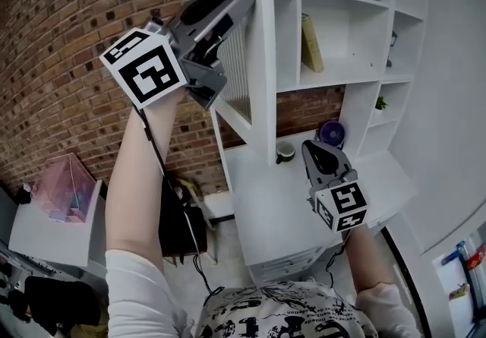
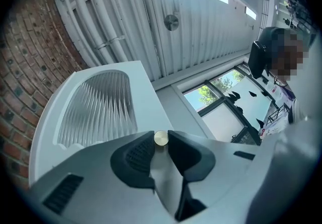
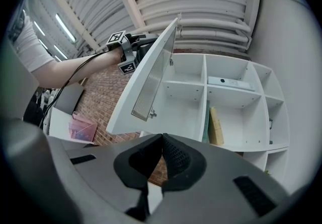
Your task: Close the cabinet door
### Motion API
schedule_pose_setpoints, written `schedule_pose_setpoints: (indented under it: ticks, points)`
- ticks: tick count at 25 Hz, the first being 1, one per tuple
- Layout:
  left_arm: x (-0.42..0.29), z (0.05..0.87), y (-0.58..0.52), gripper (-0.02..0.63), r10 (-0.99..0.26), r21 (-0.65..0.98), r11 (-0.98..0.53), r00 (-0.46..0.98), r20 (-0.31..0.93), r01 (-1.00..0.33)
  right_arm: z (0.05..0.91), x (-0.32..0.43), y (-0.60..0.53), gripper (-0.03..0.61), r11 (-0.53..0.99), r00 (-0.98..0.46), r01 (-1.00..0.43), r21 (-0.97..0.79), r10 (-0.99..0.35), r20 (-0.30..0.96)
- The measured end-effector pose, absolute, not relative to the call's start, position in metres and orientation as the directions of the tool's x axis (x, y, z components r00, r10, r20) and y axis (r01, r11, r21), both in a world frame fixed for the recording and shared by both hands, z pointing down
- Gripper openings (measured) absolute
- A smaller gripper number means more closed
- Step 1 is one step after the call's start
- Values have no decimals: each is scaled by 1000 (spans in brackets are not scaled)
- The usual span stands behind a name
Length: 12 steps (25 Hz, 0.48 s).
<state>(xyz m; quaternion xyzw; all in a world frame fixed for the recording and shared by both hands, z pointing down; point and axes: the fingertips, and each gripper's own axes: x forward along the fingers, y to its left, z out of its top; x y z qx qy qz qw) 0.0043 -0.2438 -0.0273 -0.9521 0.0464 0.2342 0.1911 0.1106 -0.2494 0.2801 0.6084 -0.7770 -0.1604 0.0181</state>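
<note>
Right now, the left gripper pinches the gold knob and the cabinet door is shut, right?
No. The left gripper pinches the gold knob, but the cabinet door stands open, not shut, as the right gripper view shows.

The cabinet door [image 1: 243, 71] runs off the head view's top edge.

No readable text, shirt print [image 1: 292, 312] — too blurred to read
</note>
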Motion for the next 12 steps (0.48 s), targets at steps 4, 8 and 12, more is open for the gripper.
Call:
schedule_pose_setpoints:
  ticks: [4,8,12]
  points:
    - [32,-30,-252,94,-14,-397,-891,888,-460,-220,272,146,-273,15,263,-312,-926,272,-937,-155]
    - [55,-27,-254,94,-53,-420,-867,889,-455,-267,265,168,-284,15,313,-367,-902,298,-918,-148]
    - [79,-27,-266,94,-116,-423,-844,882,-457,-330,261,189,-301,15,356,-412,-886,297,-898,-156]
